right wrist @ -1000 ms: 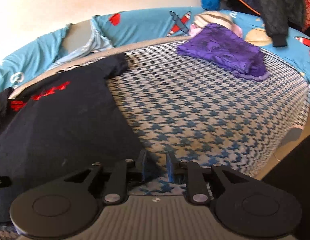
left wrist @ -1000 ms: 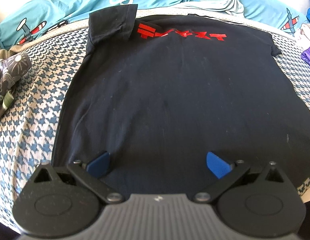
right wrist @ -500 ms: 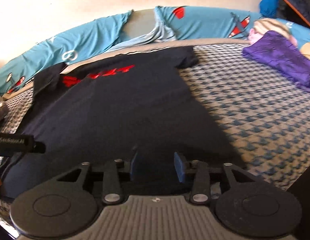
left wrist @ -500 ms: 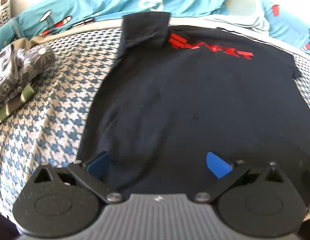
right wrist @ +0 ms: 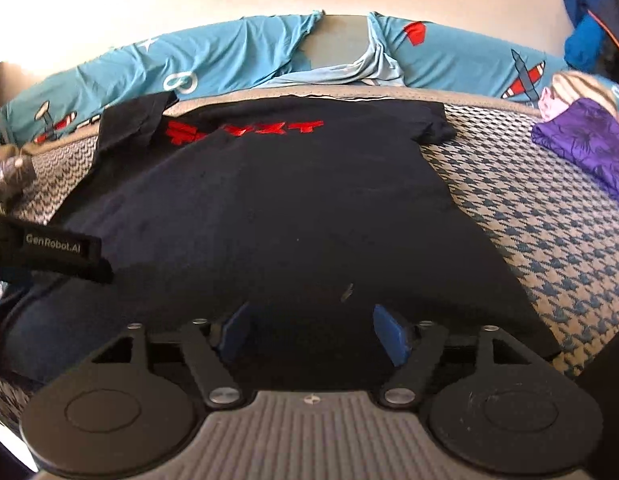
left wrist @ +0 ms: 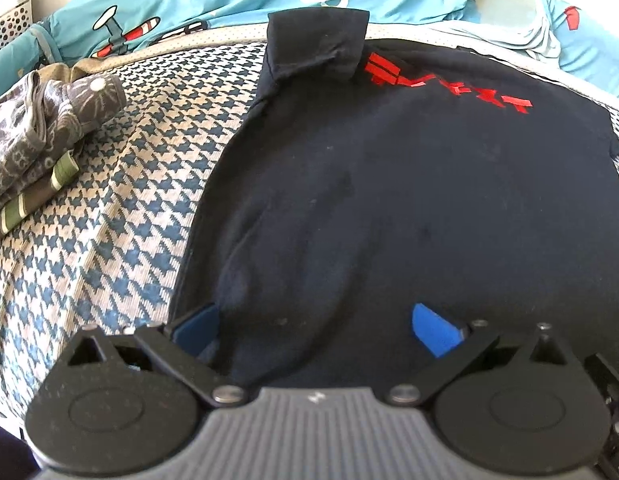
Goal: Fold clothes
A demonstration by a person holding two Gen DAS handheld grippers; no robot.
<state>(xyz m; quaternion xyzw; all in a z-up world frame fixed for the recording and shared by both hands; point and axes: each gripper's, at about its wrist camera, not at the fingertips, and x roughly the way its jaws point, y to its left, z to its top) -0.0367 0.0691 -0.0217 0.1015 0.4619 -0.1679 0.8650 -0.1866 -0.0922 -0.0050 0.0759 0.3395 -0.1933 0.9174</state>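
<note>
A black T-shirt (left wrist: 389, 184) with red print near its far end lies flat on the houndstooth bed cover (left wrist: 121, 208). Its far left sleeve (left wrist: 315, 44) is folded inward. My left gripper (left wrist: 315, 330) stands open over the shirt's near left hem, a bulge of cloth between its blue pads, which stay apart from it. In the right wrist view the same T-shirt (right wrist: 277, 200) fills the middle. My right gripper (right wrist: 313, 330) hangs over the near hem with its jaws opening and dark cloth below them, not pinched. The left gripper's body (right wrist: 49, 248) shows at that view's left edge.
Folded grey patterned clothes (left wrist: 41, 136) lie at the left. A purple garment (right wrist: 585, 148) lies at the right on the bed cover (right wrist: 549, 220). A blue airplane-print sheet (right wrist: 237, 60) runs along the back by the wall. Dark jackets (right wrist: 601, 32) hang at top right.
My right gripper swung left from the bare cover onto the shirt's near hem, and its jaws went from nearly shut to wide. My left gripper drifted toward the shirt's left edge and stayed open.
</note>
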